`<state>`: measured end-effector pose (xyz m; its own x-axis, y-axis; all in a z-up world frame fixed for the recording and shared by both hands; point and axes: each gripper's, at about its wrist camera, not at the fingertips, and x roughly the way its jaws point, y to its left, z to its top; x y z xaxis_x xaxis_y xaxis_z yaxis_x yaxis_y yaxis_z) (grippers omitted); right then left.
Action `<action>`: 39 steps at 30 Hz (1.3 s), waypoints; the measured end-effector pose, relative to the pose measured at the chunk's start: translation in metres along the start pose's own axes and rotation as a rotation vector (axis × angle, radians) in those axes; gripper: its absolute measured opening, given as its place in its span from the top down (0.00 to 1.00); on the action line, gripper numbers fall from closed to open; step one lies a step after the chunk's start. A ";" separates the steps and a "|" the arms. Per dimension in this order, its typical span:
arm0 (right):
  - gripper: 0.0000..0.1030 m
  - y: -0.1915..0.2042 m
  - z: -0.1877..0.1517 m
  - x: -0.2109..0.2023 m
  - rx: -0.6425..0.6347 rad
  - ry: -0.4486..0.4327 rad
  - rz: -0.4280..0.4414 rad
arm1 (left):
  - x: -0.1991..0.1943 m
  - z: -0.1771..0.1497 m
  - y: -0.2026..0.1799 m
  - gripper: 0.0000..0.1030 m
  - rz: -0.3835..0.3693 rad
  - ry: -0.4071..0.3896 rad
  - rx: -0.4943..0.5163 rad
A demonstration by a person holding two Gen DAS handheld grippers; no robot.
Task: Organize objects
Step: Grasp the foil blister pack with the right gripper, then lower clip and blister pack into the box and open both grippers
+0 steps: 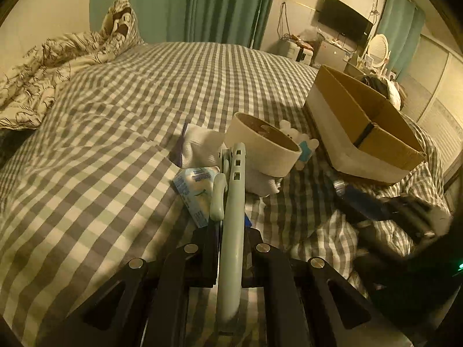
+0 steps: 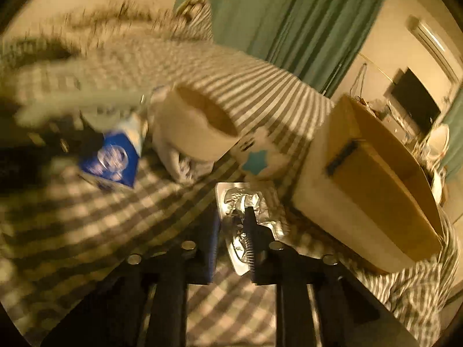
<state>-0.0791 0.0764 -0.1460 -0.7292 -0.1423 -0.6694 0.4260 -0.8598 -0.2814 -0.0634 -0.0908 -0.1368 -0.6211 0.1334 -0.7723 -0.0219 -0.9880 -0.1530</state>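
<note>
- Left claw [image 1: 231, 225], lower centre of the left wrist view, is pressed onto a pale green hanger [image 1: 233, 217] that runs forward between its fingers.
- Right claw [image 2: 231, 231], lower centre of the right wrist view, pinches a crinkled silver foil packet [image 2: 246, 199].
- Round white tub [image 1: 264, 147] sits mid-frame on the checked bed [image 1: 130, 115].
- Open cardboard box [image 1: 364, 127] stands at right, near the tub.
- Right view is motion-blurred.

Print marks the tissue packet [image 1: 194, 190] — seemingly brand lettering — but nothing reads.
</note>
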 end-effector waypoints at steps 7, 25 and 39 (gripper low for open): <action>0.96 -0.057 0.001 -0.065 0.211 -0.089 0.127 | -0.036 0.015 -0.040 0.92 -0.033 -0.067 0.051; 0.96 -0.217 0.059 -0.173 0.383 -0.330 -0.021 | -0.060 0.134 -0.212 0.92 -0.215 -0.168 0.251; 0.96 -0.287 0.025 -0.032 0.532 -0.148 0.023 | 0.094 0.142 -0.256 0.91 -0.179 0.039 0.289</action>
<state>-0.1912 0.3150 -0.0262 -0.8067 -0.1988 -0.5565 0.1417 -0.9793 0.1445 -0.2278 0.1635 -0.0830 -0.5569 0.3040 -0.7729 -0.3521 -0.9293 -0.1118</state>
